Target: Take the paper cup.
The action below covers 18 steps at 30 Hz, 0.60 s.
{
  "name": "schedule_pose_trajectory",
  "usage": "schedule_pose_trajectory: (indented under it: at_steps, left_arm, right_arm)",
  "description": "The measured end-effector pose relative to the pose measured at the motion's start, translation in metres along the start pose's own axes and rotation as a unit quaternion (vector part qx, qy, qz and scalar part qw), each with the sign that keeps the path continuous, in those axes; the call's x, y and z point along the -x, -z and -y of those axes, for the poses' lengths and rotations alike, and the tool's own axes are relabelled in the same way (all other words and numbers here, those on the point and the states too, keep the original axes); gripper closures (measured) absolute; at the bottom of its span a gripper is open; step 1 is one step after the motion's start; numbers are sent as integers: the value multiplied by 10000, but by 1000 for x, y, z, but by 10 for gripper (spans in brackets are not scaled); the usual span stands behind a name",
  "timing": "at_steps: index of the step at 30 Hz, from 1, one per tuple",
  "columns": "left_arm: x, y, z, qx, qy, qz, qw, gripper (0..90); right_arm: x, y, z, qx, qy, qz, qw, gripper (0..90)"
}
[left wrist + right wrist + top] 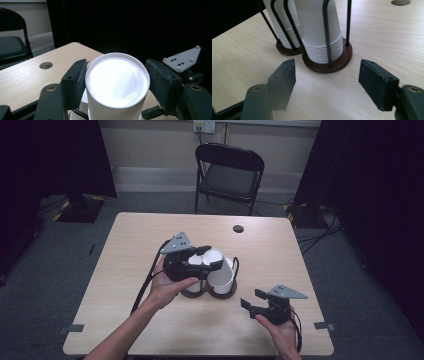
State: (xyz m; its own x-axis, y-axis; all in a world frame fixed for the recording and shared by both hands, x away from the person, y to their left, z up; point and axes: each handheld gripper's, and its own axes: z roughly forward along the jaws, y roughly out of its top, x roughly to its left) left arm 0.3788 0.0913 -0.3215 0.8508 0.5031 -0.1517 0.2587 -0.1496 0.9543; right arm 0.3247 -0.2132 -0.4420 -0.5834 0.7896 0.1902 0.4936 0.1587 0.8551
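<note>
Black jaws of the left gripper (116, 82) stand either side of a white paper cup (117, 85), one pad against its rim on one side and the other pad just beside it on the other, so the jaws look closed around the cup, though I cannot tell how firmly they pinch it. That cup sits mouth-up between the jaws, at the top of a stack of cups (318, 32) held in a wire rack with two round dark bases (327, 62); from above, the left gripper (197, 260) hangs over the rack (210, 290) near the middle of the table (125, 270). Well apart from it, the right gripper (252, 299) hovers low over the table with its jaws spread wide and nothing between them; along its own jaws, the two stacks and their bases lie ahead of the jaw tips, the nearer base roughly centred beyond the gap. My guess at the step: one cup is to be drawn off the stack. Thin paper could crumple if the jaws squeeze hard on the rim. Nested cups cling, so several may rise together, or the light rack may lift or tip, since nothing holds its base down. A tilted pull could also snag the cup on the upright wires (325, 32).
</note>
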Motion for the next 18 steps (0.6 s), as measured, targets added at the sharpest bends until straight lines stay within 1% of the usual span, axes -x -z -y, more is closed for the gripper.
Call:
schedule_pose_trajectory:
  at_steps: [1,2,4,5,7,9,11,13,15,17,18]
  left_arm:
    - [0,2,1,-24,10,-14,10000,351]
    - [1,3,2,-45,29,-17,10000,351]
    - [0,5,7,-91,72,10,9999,351]
    - [0,6,9,-99,86,-14,9999,351]
    - [-1,8,14,-91,195,27,9998,351]
    - [-2,10,18,-118,233,-27,9997,351]
    - [-4,12,21,-117,294,-60,9995,351]
    - [-6,14,23,-145,354,-39,9993,351]
    - [-6,16,26,-142,409,-25,9991,351]
    - [-6,16,28,-201,420,-42,9989,351]
    - [-6,17,29,-177,481,3,9987,351]
  right_arm:
    - [-1,0,0,-45,3,-53,10000,292]
    - [-3,-1,0,-49,30,-129,9999,286]
    - [-6,-3,-1,-24,86,-211,9997,269]
    - [-8,-3,-1,-35,131,-279,9995,267]
    - [-11,-5,-1,-53,191,-367,9991,267]
    - [-13,-6,-1,-69,216,-475,9986,275]
    - [-14,-7,-2,-48,234,-526,9983,268]
    - [-14,-7,-2,-13,197,-564,9982,241]
    - [-15,-7,-3,27,217,-623,9978,238]
    - [-16,-7,-3,57,221,-646,9976,237]
    - [-17,-8,-3,53,222,-642,9977,237]
